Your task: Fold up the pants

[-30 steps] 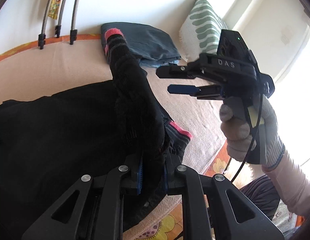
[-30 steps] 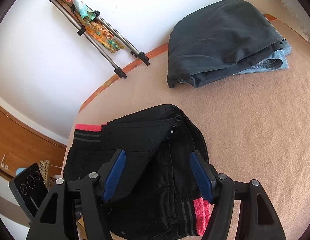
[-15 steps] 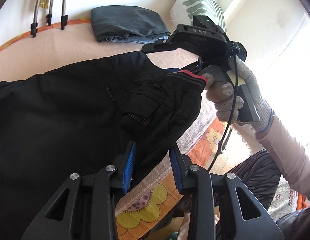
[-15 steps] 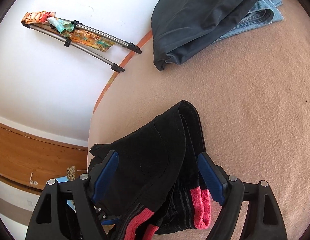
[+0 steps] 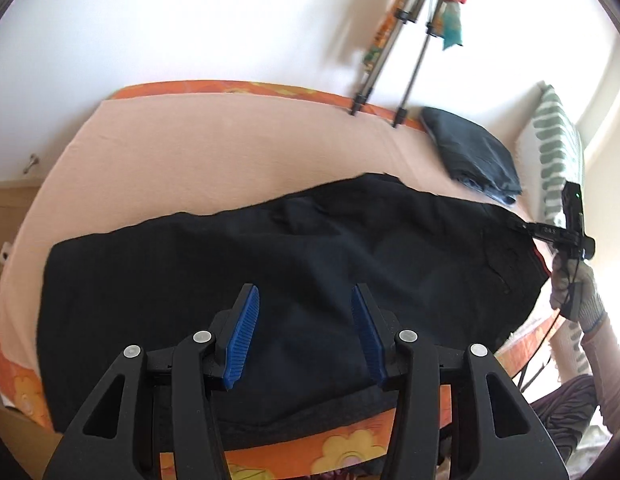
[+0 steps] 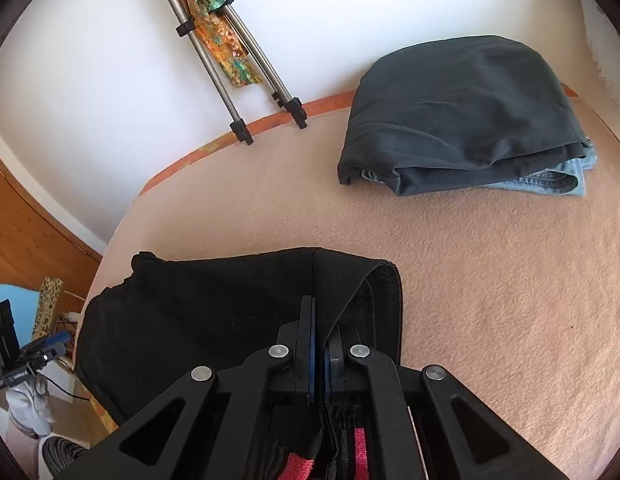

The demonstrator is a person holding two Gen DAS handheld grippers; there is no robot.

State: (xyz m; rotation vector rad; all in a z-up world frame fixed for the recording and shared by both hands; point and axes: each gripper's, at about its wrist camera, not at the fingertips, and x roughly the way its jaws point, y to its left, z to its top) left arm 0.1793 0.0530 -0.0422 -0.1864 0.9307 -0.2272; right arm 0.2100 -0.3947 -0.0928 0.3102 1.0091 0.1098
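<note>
**A bed with a peach blanket and clothes on it**

The bed (image 6: 490,264) fills the lower right of the right wrist view. Black pants (image 5: 293,264) lie spread across its near edge. A folded dark garment (image 6: 458,112) rests on folded jeans (image 6: 550,180) at upper right. A green-patterned pillow (image 5: 558,148) stands at the far right of the left wrist view.

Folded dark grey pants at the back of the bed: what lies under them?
Under the dark grey pants, a light blue denim garment pokes out at the front edge and corner, resting on the bed. The rest of the denim is covered.
</note>
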